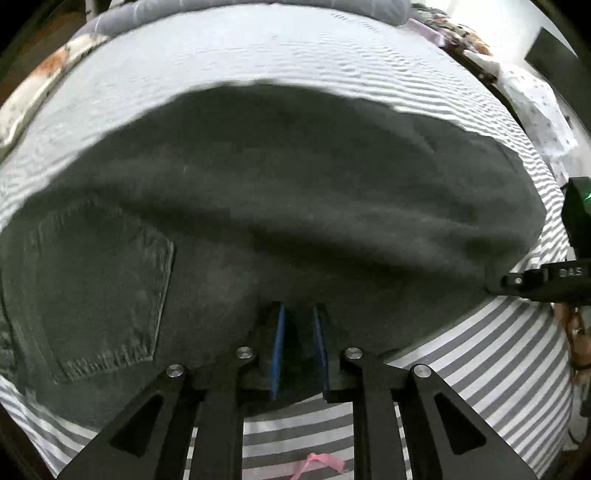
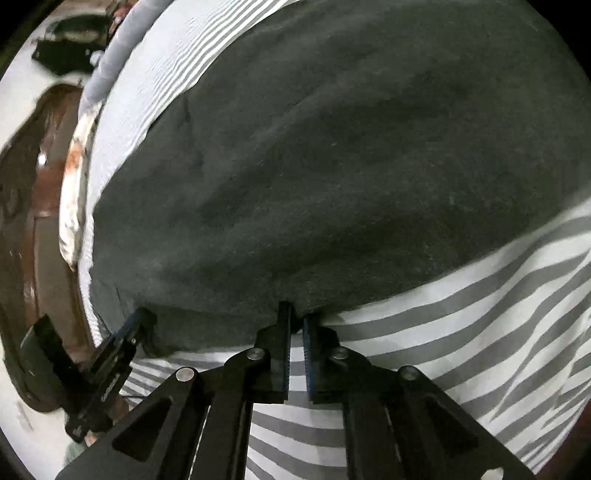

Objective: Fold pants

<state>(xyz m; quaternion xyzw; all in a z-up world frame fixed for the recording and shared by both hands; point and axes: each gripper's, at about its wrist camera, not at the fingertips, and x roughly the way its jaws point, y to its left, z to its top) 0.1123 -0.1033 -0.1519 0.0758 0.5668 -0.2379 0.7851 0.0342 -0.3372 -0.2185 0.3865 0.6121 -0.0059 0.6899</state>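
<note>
Dark grey denim pants (image 1: 280, 206) lie spread on a grey-and-white striped bedsheet (image 1: 480, 354), with a back pocket (image 1: 96, 291) at the left. My left gripper (image 1: 298, 314) is shut on the near edge of the pants, with cloth between its blue pads. My right gripper (image 2: 297, 315) is shut on the same near edge of the pants (image 2: 332, 166) further right. The right gripper also shows at the right of the left wrist view (image 1: 517, 282). The left gripper shows at the lower left of the right wrist view (image 2: 136, 321).
Pillows and bedding (image 1: 258, 11) lie at the far end of the bed. A patterned cloth (image 1: 37, 92) runs along the bed's left side. A brown wooden piece (image 2: 33, 221) stands left of the bed. A pink ribbon (image 1: 317, 463) lies on the sheet near me.
</note>
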